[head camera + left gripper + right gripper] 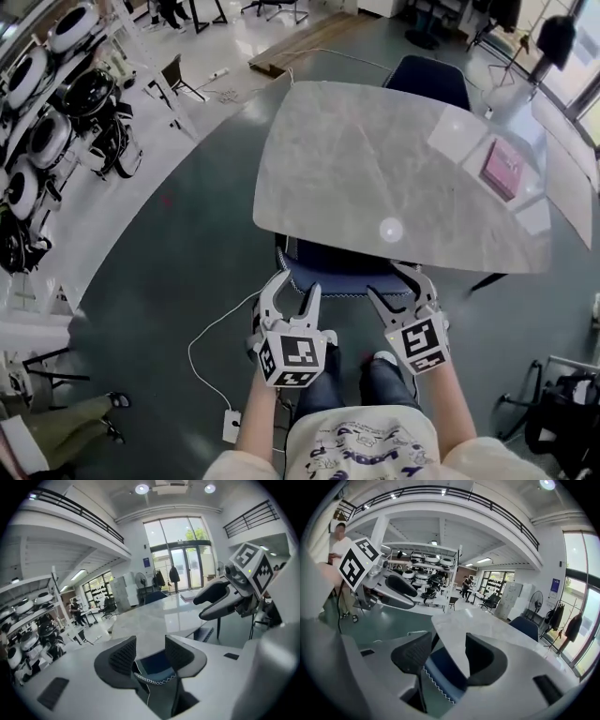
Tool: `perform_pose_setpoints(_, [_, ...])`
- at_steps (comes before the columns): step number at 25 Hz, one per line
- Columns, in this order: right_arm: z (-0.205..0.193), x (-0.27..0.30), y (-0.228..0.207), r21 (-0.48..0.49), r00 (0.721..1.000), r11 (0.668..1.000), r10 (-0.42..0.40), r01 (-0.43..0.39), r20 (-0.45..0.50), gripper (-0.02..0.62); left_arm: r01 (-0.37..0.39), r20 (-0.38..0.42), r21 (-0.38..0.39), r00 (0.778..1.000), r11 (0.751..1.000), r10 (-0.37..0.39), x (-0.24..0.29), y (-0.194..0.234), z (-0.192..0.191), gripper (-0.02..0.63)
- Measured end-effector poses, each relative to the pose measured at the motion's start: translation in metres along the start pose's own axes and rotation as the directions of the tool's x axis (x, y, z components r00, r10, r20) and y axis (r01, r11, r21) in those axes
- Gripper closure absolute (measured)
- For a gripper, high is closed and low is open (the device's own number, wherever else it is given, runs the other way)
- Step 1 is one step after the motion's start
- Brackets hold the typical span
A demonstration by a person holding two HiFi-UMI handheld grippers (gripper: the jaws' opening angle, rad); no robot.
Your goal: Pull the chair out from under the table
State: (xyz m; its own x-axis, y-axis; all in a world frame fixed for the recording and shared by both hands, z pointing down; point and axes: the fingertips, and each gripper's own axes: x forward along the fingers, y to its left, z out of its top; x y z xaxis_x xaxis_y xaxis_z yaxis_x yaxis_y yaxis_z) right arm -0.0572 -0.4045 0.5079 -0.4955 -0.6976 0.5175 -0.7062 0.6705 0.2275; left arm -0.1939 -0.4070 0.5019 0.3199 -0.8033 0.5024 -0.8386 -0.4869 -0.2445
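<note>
In the head view, the chair (330,270) sits tucked under the near edge of the grey table (375,159), with only its dark blue back rail showing below the tabletop. The left gripper (292,298) and right gripper (401,289) hover side by side just at that rail, one toward each end, both with jaws spread. A pink book (504,169) lies on the far right of the table and a white cable (211,347) trails on the floor to the left, near the person's feet.

In the left gripper view, the jaws stand apart and the stitched top edge of the chair back (154,671) lies between them, low in the gap. The pads seem not to be pressing the fabric, though the angle makes contact hard to rule out.

In the right gripper view, the jaws are likewise apart, straddling the blue back rail (440,670), with the table edge (461,634) close above and behind it.

The step in hand looks like seating both grips before the pull. It would go best to push each gripper deeper so the rail sits well between the pads, close both firmly, then draw straight back and level with even force from both hands, so that the chair does not twist or catch the table. The cable should be kept clear of the legs.
</note>
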Motion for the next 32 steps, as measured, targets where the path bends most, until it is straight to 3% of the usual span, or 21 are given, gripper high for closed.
perform_pose_setpoints(5, [-0.045, 0.007, 0.009, -0.070, 0.991, 0.997, 0.017, -0.026, -0.133, 0.357, 0.158, -0.062, 0.140, 0.987, 0.977, -0.150, 0.030, -0.040, -0.017, 0.397])
perform_pose_setpoints(12, [-0.103, 0.017, 0.019, -0.211, 0.940, 0.973, 0.020, -0.097, -0.339, 0.350, 0.326, -0.208, 0.310, 0.940, 0.893, -0.271, 0.058, -0.081, -0.052, 0.370])
perform_pose_setpoints(17, [-0.132, 0.028, 0.016, -0.288, 0.903, 0.947, 0.006, -0.144, -0.430, 0.348, 0.380, -0.288, 0.345, 0.913, 0.858, -0.289, 0.078, -0.102, -0.074, 0.365])
perform_pose_setpoints(22, [-0.163, 0.043, 0.017, -0.422, 0.849, 0.871, -0.011, -0.251, -0.528, 0.350, 0.448, -0.345, 0.318, 0.876, 0.836, -0.338, 0.080, -0.109, -0.077, 0.394])
perform_pose_setpoints(25, [-0.175, 0.050, 0.022, -0.448, 0.826, 0.839, 0.002, -0.308, -0.563, 0.350, 0.493, -0.426, 0.378, 0.844, 0.784, -0.326, 0.080, -0.111, -0.089, 0.387])
perform_pose_setpoints(27, [-0.179, 0.054, 0.022, -0.445, 0.822, 0.835, 0.016, -0.323, -0.569, 0.351, 0.501, -0.448, 0.411, 0.839, 0.762, -0.309, 0.086, -0.113, -0.093, 0.379])
perform_pose_setpoints(32, [-0.187, 0.060, 0.021, -0.419, 0.818, 0.844, 0.041, -0.336, -0.574, 0.363, 0.532, -0.490, 0.420, 0.815, 0.735, -0.309, 0.103, -0.124, -0.104, 0.382])
